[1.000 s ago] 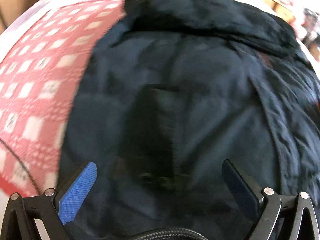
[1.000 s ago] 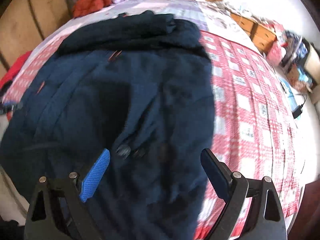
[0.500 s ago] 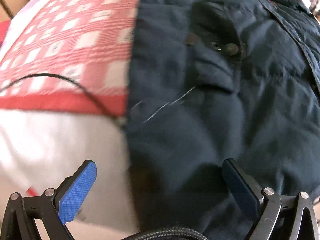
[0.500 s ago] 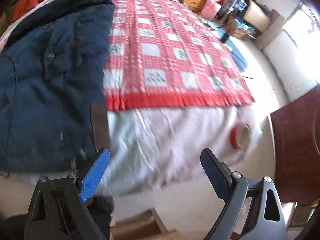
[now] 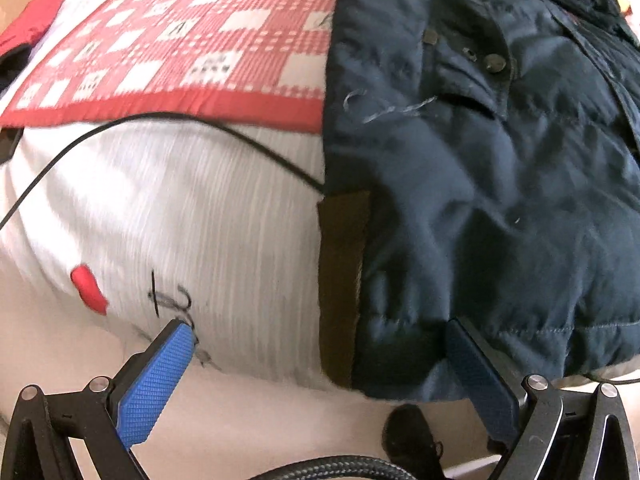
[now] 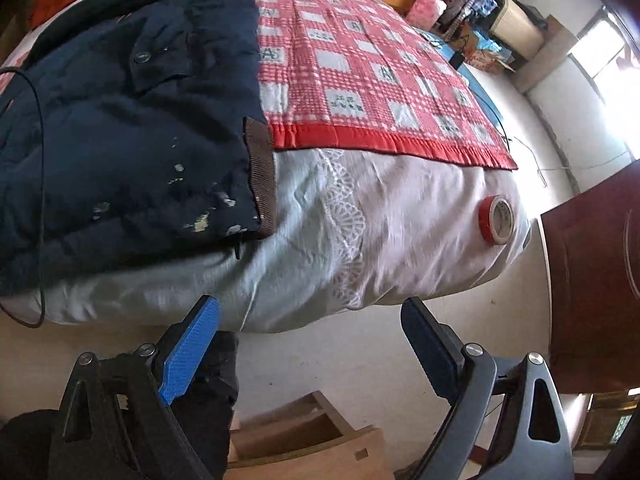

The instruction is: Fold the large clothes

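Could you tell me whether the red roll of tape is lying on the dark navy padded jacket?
No, the red roll of tape lies on the white sheet, apart from the jacket.

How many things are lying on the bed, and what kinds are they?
Dark blue jackets: 1
Red checked blankets: 1
Rolls of red tape: 1
Thin black cables: 1
Total: 4

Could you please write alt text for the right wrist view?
A navy jacket lies on a bed, its brown ribbed cuff at the edge of a red checked blanket. The open right claw is empty; red tape sits on the white sheet.
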